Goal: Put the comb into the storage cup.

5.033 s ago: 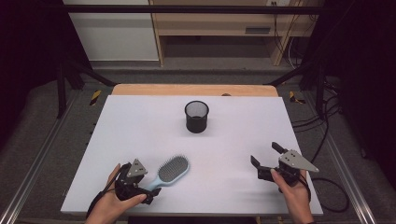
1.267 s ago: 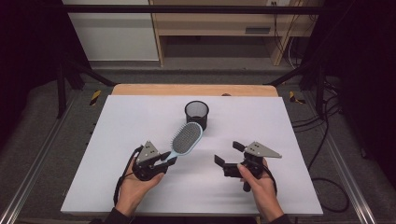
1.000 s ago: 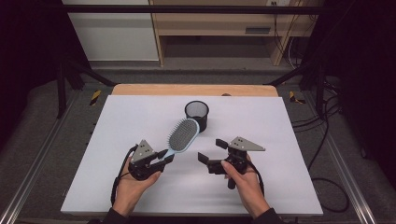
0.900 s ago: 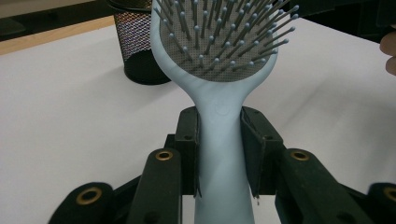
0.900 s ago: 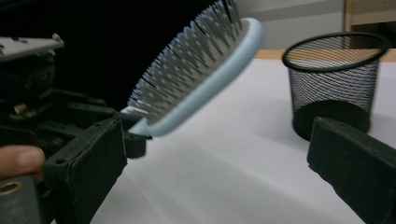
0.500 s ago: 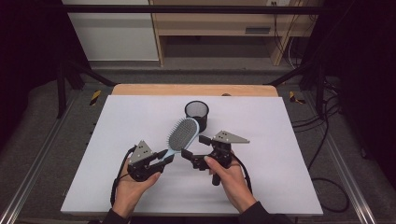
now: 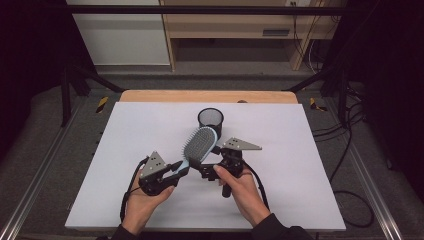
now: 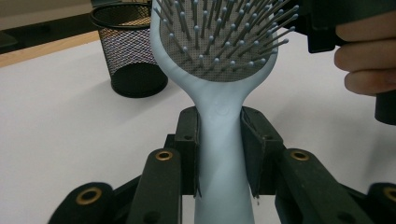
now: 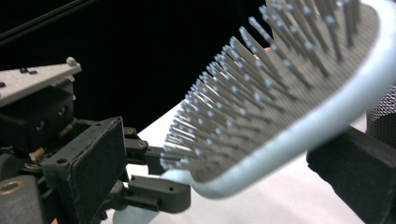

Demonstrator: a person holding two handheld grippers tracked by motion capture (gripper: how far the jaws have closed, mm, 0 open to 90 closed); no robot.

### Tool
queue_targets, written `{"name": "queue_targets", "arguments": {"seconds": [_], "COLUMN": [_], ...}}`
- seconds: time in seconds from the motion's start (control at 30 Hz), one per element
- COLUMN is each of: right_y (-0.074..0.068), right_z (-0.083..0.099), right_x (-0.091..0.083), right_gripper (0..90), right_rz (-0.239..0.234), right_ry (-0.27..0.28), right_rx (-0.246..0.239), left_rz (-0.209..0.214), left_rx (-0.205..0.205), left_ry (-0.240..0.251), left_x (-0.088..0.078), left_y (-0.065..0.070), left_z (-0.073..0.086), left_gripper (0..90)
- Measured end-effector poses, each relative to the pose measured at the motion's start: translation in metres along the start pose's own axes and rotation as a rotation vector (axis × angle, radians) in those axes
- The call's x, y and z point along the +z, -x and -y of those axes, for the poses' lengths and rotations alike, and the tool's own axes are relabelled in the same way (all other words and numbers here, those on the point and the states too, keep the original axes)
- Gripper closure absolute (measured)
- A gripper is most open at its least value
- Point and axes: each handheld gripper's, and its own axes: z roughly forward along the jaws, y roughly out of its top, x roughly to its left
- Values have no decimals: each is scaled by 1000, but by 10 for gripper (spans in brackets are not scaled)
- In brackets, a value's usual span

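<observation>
Two grippers are meeting around one pale blue oval paddle hairbrush with grey bristles, lifted over the white table.

Halfway, by my judgement: the left gripper is clamping the brush's handle between its jaws, holding it off the table with the head slanting up toward the black wire-mesh cup. The right gripper is standing with jaws apart on either side of the brush head, bristles facing one jaw, not yet pressing. Left to do, apparently: a handover and dropping the brush into the cup, which is standing upright just beyond the brush, looking empty.
</observation>
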Motion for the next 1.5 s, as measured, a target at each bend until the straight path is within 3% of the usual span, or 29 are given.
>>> {"name": "queue_targets", "arguments": {"seconds": [0.23,0.4,0.87,1.5], "right_y": [-1,1,8,8], "right_z": [-5,-8,-15,-16], "right_x": [5,7,14,12], "right_gripper": [55,77,280,361], "right_rz": [-2,-2,0,-8], "right_ry": [-1,10,20,22], "right_rx": [4,34,141,150], "left_rz": [-1,-4,-24,-25], "left_rx": [-1,10,27,38], "left_ry": [15,19,30,26], "left_x": [-2,-1,0,3], "left_y": [0,3,1,4], "left_z": [0,-1,2,3], "left_gripper": [697,697,697,698]}}
